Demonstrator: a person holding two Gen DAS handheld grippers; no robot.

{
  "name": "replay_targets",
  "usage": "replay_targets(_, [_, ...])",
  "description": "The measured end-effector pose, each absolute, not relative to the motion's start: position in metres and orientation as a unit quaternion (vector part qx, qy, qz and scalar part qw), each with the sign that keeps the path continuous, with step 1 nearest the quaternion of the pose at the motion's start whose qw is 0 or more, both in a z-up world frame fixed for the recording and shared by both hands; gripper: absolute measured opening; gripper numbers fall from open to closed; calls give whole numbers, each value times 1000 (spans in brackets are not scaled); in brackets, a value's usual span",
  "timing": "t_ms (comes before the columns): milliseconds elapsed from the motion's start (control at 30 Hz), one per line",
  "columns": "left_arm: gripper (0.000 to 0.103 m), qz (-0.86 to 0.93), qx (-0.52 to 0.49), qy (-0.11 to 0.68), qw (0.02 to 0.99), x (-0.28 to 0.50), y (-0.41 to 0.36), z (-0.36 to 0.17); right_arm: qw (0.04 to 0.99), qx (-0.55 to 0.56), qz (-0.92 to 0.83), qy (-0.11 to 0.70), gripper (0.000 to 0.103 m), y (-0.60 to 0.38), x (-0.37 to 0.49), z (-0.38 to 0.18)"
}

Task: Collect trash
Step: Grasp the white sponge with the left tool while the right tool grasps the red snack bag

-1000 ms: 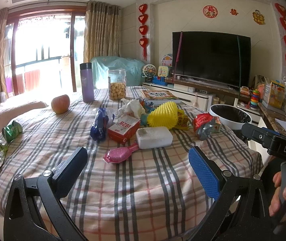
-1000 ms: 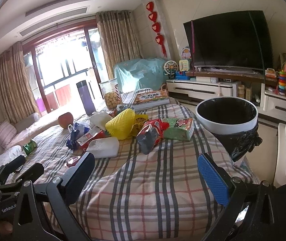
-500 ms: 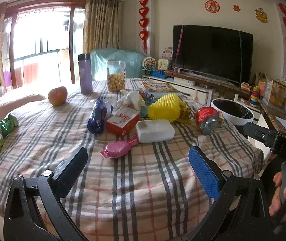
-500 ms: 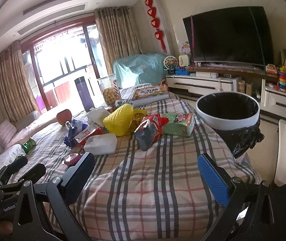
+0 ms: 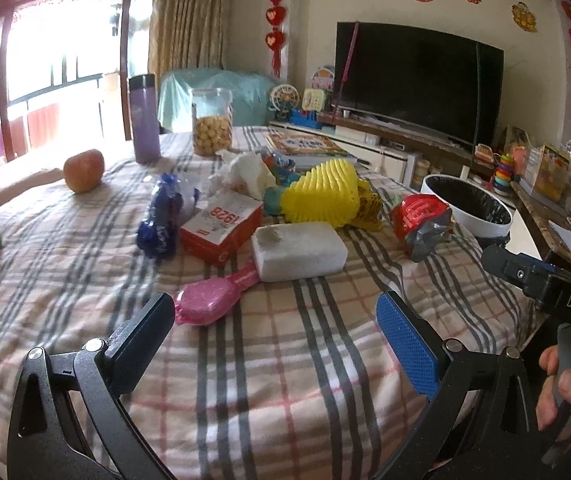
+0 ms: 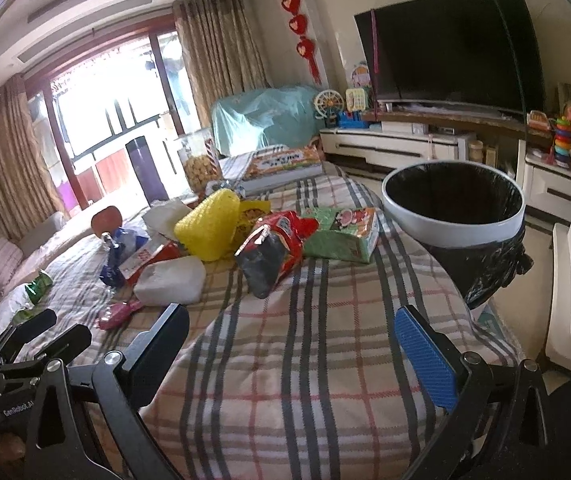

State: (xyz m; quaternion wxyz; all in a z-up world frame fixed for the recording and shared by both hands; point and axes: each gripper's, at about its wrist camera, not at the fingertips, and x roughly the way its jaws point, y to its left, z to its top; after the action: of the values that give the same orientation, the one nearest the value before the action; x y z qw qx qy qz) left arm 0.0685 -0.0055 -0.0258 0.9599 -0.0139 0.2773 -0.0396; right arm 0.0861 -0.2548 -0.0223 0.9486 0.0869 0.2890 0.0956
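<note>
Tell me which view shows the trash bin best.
The right wrist view: the trash bin sits large beside the table, its whole white rim, black liner and bagged side visible. In the left wrist view the bin is smaller and farther off, its lower part cut off by the table edge.
</note>
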Motion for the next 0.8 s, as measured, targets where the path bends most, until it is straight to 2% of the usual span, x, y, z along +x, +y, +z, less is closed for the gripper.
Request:
replay_targets(567, [103,-39,-24,333,942,140,-26,-46,919,134,118,351,71,-264,149,-50])
replay_targets(767, [103,-20,-16,371,928,162,-36,-52,910,140,134,367,52,-262,168,-55])
replay_targets(800, [103,-16,-13,374,927,164,-37,-53,908,141,135,370,45,-263,170,-55])
